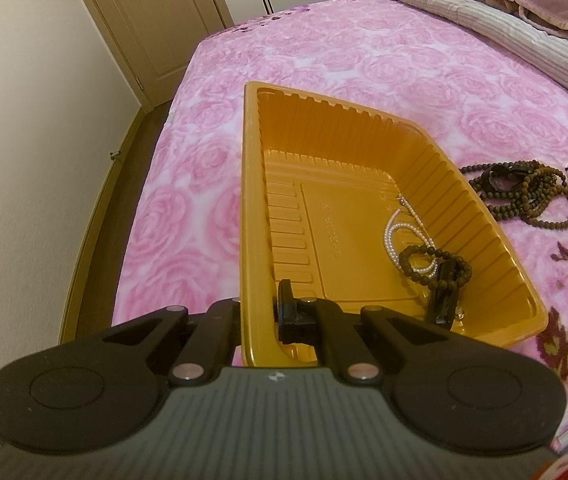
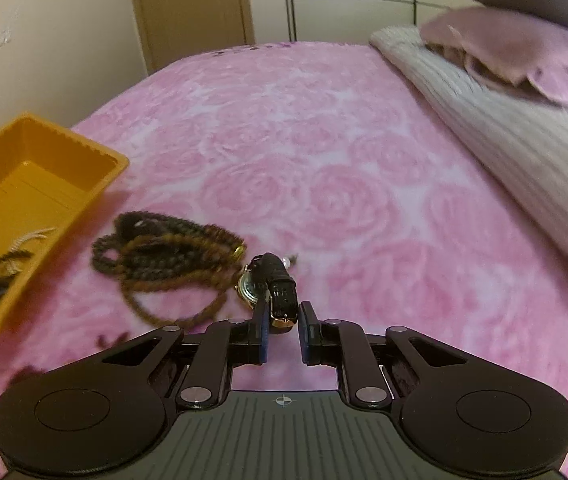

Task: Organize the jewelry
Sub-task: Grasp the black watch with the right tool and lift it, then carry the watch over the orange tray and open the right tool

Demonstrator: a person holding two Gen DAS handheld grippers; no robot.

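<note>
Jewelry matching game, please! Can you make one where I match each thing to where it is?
Things:
1. pearl necklace
2. watch
3. pile of brown bead strings
4. left gripper

Places:
A. lying on the pink blanket beside the tray
B. inside the orange tray
C. clamped on the tray's wall
D. strap end between the right gripper fingers

Pairs: 1-B, 2-D, 3-A, 4-C

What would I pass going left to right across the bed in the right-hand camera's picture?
Orange tray → pile of dark bead strands → watch with a black strap, its strap end between the right gripper fingers → bare pink blanket → folded grey quilt.
</note>
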